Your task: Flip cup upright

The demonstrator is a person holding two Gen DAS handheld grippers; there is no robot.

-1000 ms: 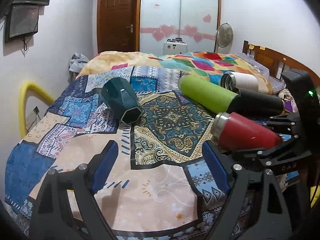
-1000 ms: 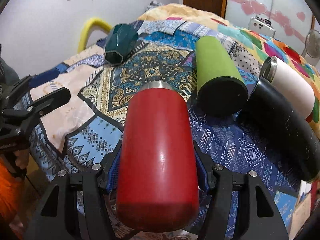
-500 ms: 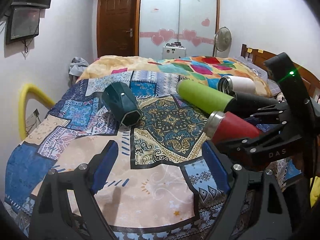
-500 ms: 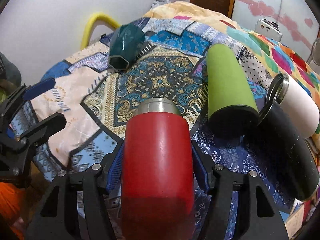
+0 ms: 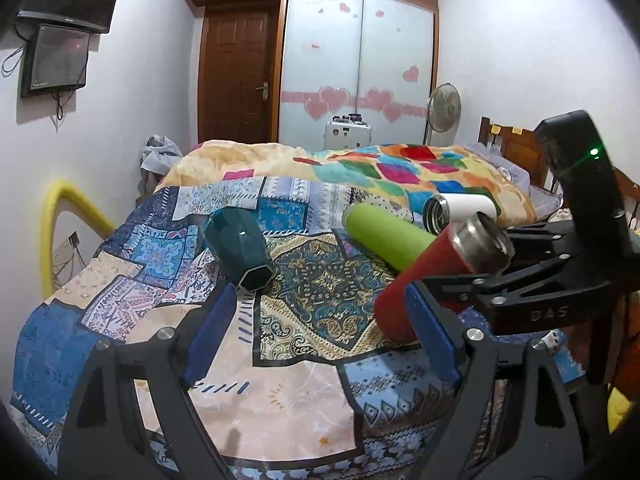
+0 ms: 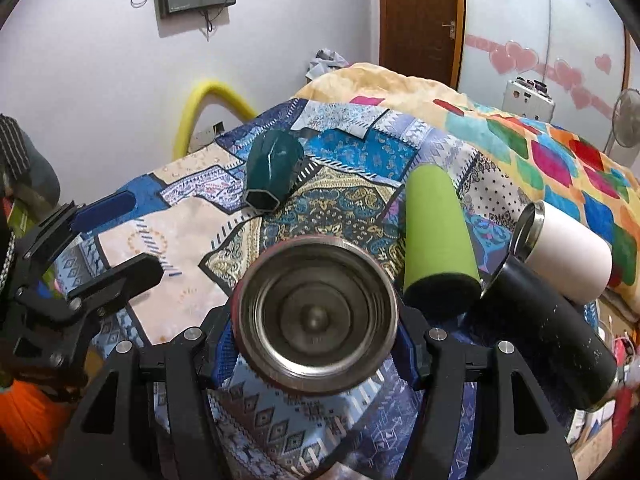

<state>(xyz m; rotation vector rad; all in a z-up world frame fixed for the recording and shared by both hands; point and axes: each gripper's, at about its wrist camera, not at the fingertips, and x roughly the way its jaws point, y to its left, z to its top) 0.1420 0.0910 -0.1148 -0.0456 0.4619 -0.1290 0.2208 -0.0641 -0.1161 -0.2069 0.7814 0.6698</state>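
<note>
Item 1. Red cylindrical steel-lined cup (image 6: 316, 312): held clear of the patterned patchwork bedspread (image 5: 320, 400) and tilted, its base low and its steel mouth raised toward 2 o'clock in the left wrist view (image 5: 440, 276). In the right wrist view the open mouth is turned straight at the camera and the steel interior is seen.

Item 2. Right gripper (image 6: 316, 344): clamped on the red cup, a blue-padded finger (image 6: 222, 344) pressed to each side of the body.

Item 3. Left gripper (image 5: 316, 336): jaws spread wide apart, nothing held between them; it is poised over the near edge of the bedspread, and it is seen at 9 o'clock in the right wrist view (image 6: 120, 236).

Item 4. Dark green faceted vase-like cup (image 5: 240, 248): laid on its side on the bedspread at 11 o'clock from the left gripper, hexagonal end toward the camera, well apart from the red cup.

Item 5. Lime green cylindrical bottle (image 6: 438, 240): laid on its side at 2 o'clock from the red cup.

Item 6. White steel-rimmed bottle (image 6: 564, 252) and black cylindrical bottle (image 6: 548, 332): both laid on their sides at 3 o'clock, the black one touching the lime bottle's base.
</note>
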